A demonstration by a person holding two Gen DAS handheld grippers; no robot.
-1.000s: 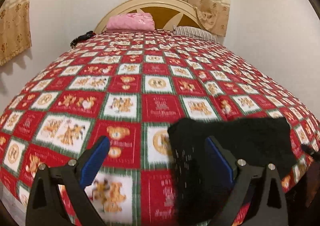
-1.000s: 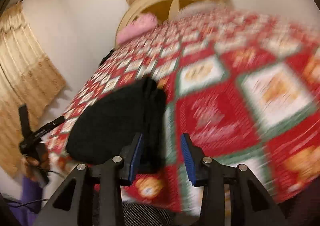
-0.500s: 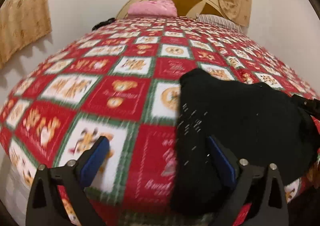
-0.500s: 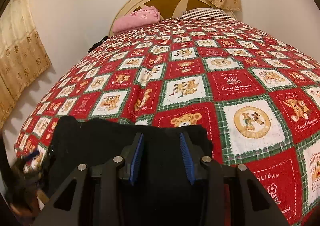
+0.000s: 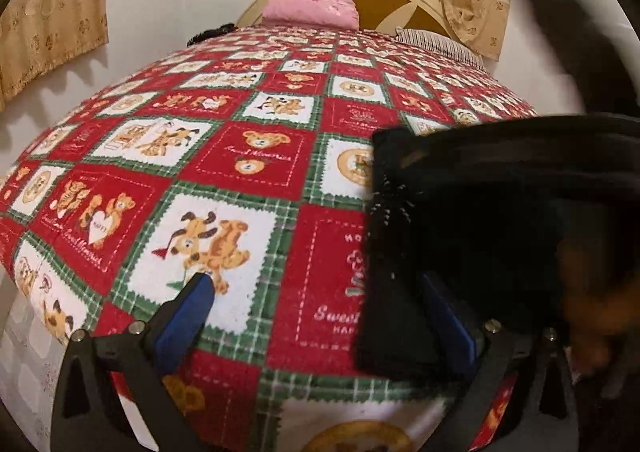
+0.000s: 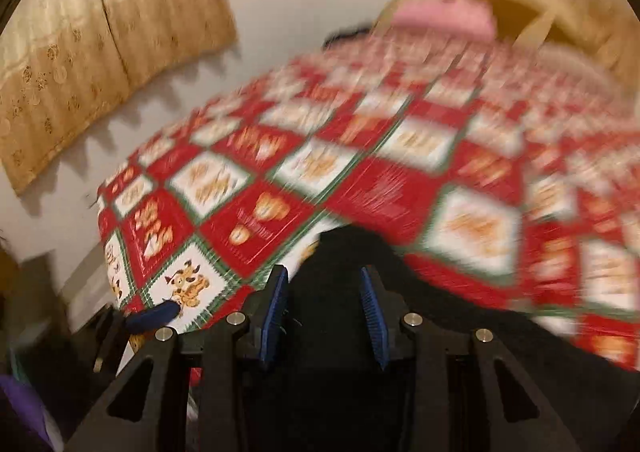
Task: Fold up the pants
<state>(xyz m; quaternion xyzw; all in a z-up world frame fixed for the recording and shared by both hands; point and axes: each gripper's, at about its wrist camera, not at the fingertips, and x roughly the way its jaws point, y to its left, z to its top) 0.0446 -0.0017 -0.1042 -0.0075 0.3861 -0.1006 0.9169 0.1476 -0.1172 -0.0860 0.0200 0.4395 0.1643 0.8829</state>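
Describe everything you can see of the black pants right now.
The black pants are a dark, soft-looking fabric bundle, apparently folded, with layered edges and pale flecks along the near-left edge. They lie near the foot edge of the red patchwork bedspread. The open left gripper has one finger against them; the right gripper hovers over them, jaws apart.

left gripper (image 5: 316, 304): jaws wide apart | right gripper (image 6: 325, 300): jaws parted, level

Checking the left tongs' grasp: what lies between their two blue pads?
In the left wrist view, the left tongs gape open; between the pads lies only the red patchwork bedspread. The black pants cover the right pad, ungripped.
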